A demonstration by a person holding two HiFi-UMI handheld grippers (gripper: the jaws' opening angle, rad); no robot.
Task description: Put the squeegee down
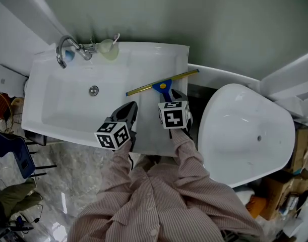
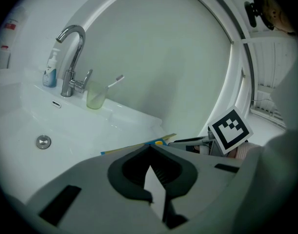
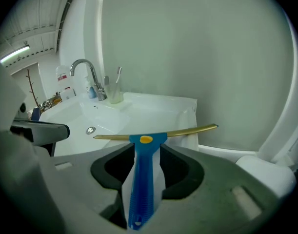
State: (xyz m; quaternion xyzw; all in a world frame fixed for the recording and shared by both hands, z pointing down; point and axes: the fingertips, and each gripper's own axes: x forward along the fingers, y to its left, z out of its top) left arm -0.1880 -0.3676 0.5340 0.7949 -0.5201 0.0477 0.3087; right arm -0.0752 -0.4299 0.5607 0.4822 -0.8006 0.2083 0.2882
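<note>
The squeegee [image 1: 164, 84] has a blue handle and a long brass-coloured blade. It lies on the right ledge of the white sink [image 1: 143, 54], with its blade across the ledge toward the wall. My right gripper [image 1: 170, 95] hovers over the handle. In the right gripper view the blue handle [image 3: 143, 179] runs between the jaws with a gap on each side, so my right gripper [image 3: 145, 150] is open. My left gripper [image 1: 129, 109] is beside it over the sink's front rim. It stands shut and empty [image 2: 149, 152], with the squeegee [image 2: 158, 142] just beyond its tips.
A chrome faucet [image 1: 68, 49] and a cup with a toothbrush [image 1: 109, 48] stand at the sink's back rim, the drain [image 1: 94, 90] in the basin. A white bathtub [image 1: 244, 135] lies to the right. Boxes and clutter line the floor edges.
</note>
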